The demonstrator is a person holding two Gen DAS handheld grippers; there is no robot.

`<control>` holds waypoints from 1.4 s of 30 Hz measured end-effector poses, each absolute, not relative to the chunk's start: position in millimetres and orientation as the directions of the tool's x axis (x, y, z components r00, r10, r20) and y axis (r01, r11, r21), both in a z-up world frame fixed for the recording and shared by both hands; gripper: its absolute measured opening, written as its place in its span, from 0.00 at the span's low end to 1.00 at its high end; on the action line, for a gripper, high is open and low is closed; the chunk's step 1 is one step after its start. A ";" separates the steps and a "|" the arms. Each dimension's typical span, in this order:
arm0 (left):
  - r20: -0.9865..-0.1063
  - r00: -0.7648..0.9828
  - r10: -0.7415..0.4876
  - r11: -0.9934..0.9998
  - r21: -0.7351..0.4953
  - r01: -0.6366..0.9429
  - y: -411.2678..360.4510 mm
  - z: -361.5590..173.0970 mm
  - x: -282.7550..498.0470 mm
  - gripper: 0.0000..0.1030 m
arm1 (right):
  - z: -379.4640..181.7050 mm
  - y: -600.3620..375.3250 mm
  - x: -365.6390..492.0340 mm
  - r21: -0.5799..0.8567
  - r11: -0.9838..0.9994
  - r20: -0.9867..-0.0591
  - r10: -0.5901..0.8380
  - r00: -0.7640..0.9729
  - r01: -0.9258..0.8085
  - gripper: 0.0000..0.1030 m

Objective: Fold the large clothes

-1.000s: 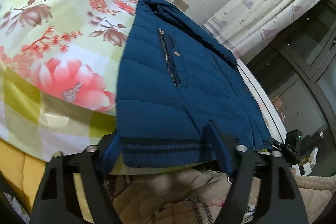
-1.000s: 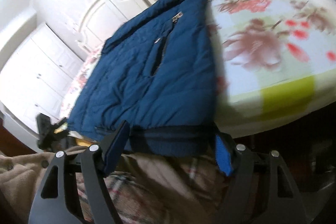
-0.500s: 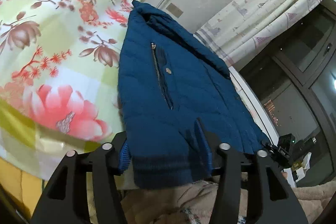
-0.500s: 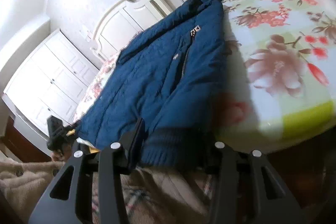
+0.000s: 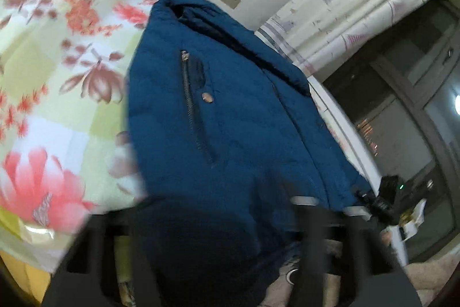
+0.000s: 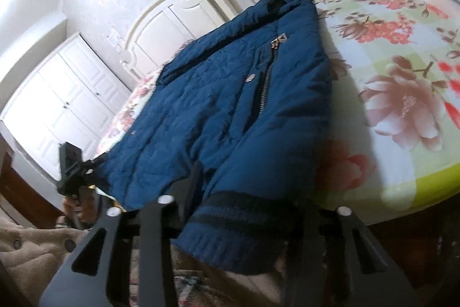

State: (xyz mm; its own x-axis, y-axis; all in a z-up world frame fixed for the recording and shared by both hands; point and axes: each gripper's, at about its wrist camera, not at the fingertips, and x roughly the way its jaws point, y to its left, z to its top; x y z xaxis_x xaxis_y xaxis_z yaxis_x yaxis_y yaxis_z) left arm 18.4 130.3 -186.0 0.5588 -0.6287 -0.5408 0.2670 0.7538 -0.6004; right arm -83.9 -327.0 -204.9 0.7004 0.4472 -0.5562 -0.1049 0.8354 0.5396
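Observation:
A blue quilted jacket (image 5: 230, 111) lies on the floral bedsheet (image 5: 57, 71), collar at the far end, ribbed hem toward me. In the left wrist view, which is blurred, my left gripper (image 5: 212, 223) has its fingers on either side of the hem corner, with the cloth bunched between them. In the right wrist view the jacket (image 6: 230, 111) lies flat and my right gripper (image 6: 244, 203) straddles the striped ribbed hem (image 6: 230, 226), its fingers wide apart around the cloth. The left gripper (image 6: 72, 171) shows at the far hem corner there.
A white headboard (image 6: 172, 19) and white wardrobe (image 6: 57, 94) stand beyond the bed. Curtains (image 5: 359, 5) and a dark window (image 5: 417, 105) are on the other side. The person's beige fleece coat (image 6: 34, 255) is at the bottom.
Both grippers have pushed forward over the jacket's hem, which now sits deeper between the fingers and is lifted and bunched. The left view has become blurred.

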 end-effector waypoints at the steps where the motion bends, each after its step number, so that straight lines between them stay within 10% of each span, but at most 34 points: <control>1: -0.528 0.564 -0.635 0.744 -0.616 0.260 135.0 -186.6 16.7 0.12 | -204.2 -327.4 -86.8 0.545 0.832 -0.545 0.448 0.708 -0.107 0.18; 15: -0.063 0.507 -0.859 0.359 -0.781 0.511 184.9 -63.2 -74.5 0.19 | -38.8 -314.0 -190.6 0.418 0.797 -0.243 0.561 0.791 -0.437 0.15; 17: -0.080 0.495 -0.865 0.332 -0.831 0.446 182.3 -59.9 -42.8 0.25 | -28.9 -315.8 -150.5 0.497 0.782 -0.273 0.552 0.788 -0.376 0.16; 19: -0.109 0.511 -0.853 0.342 -0.856 0.389 175.3 -58.2 5.5 0.75 | -27.2 -316.0 -98.8 0.536 0.788 -0.334 0.528 0.781 -0.304 0.16; 20: -0.119 0.536 -0.836 0.366 -0.849 0.382 171.7 -56.1 24.1 0.84 | -28.9 -317.3 -65.8 0.543 0.799 -0.373 0.507 0.777 -0.260 0.16; 26: -0.388 0.566 -0.727 0.500 -0.865 0.050 156.5 -93.9 180.1 0.90 | -89.2 -338.9 109.5 0.697 0.716 -0.530 0.489 0.693 0.027 0.34; 29: -0.431 0.572 -0.698 0.501 -0.865 -0.040 174.8 -120.6 216.0 0.90 | -117.8 -362.6 140.4 0.760 0.644 -0.503 0.502 0.704 0.085 0.70; 33: -0.388 0.641 -0.662 0.487 -0.873 -0.026 219.8 -121.9 220.7 0.90 | -112.5 -396.8 128.9 0.746 0.666 -0.395 0.452 0.800 -0.008 0.70; 42: -0.493 0.514 -0.702 0.660 -0.722 0.209 199.7 -111.9 237.2 0.90 | -135.5 -399.1 170.3 0.520 0.851 -0.596 0.420 0.685 -0.069 0.71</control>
State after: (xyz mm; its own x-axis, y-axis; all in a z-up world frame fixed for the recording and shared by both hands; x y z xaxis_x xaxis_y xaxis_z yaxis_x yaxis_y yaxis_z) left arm 237.2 199.7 -111.9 0.5143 -0.7017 -0.4931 0.2088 0.6602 -0.7215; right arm 170.3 -399.1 -135.5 0.6850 0.4196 -0.5956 -0.0694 0.8514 0.5200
